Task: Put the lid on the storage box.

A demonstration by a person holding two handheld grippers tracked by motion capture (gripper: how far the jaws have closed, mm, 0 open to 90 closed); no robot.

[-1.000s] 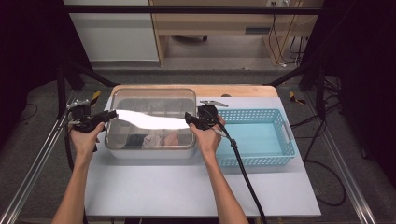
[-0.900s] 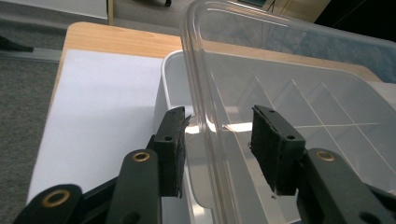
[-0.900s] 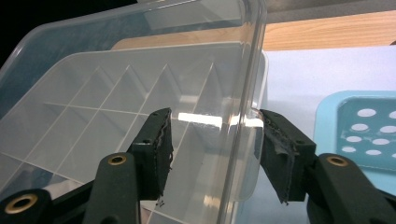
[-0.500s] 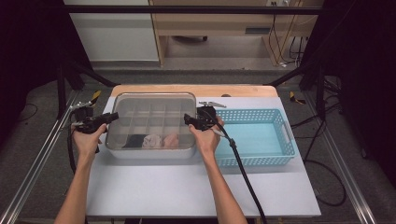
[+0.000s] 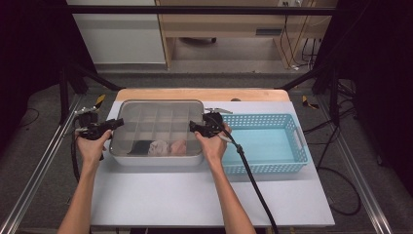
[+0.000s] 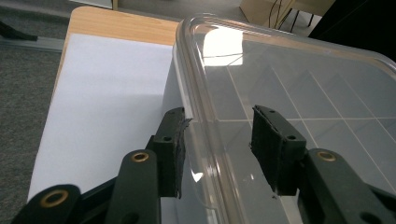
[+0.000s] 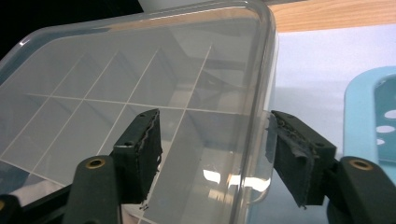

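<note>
Two grippers bracket one clear lidded organiser box (image 5: pixel 157 127), which sits on the white table (image 5: pixel 204 195) at its left-centre, with a blue basket (image 5: pixel 265 142) just beside its right wall. The box is the largest item and the one being worked on: its transparent lid (image 6: pixel 299 84) lies flat over a grid of compartments. Several bundles, dark and pale, lie in the near row of compartments (image 5: pixel 158 146); the other cells look empty.

Judgement on the placement: the grippers stand at opposite short sides, about mid-length, which suits a level two-handed hold on the lid rim, whether for seating or lifting it. Which of those, I cannot tell.

Left gripper (image 6: pixel 217 144): jaws spread, one on the outside of the lid's rim and one over the lid's top, so the rim runs between them. The outer pad (image 6: pixel 173 149) sits at or almost at the rim; the inner one stands clear. No pinch.

Right gripper (image 7: pixel 215 154): jaws also spread wide, straddling the lid's right edge (image 7: pixel 259 93). One pad is above the lid surface, the other outside toward the basket. Neither presses the plastic.

The high view confirms both hands are level with the box's middle.
</note>
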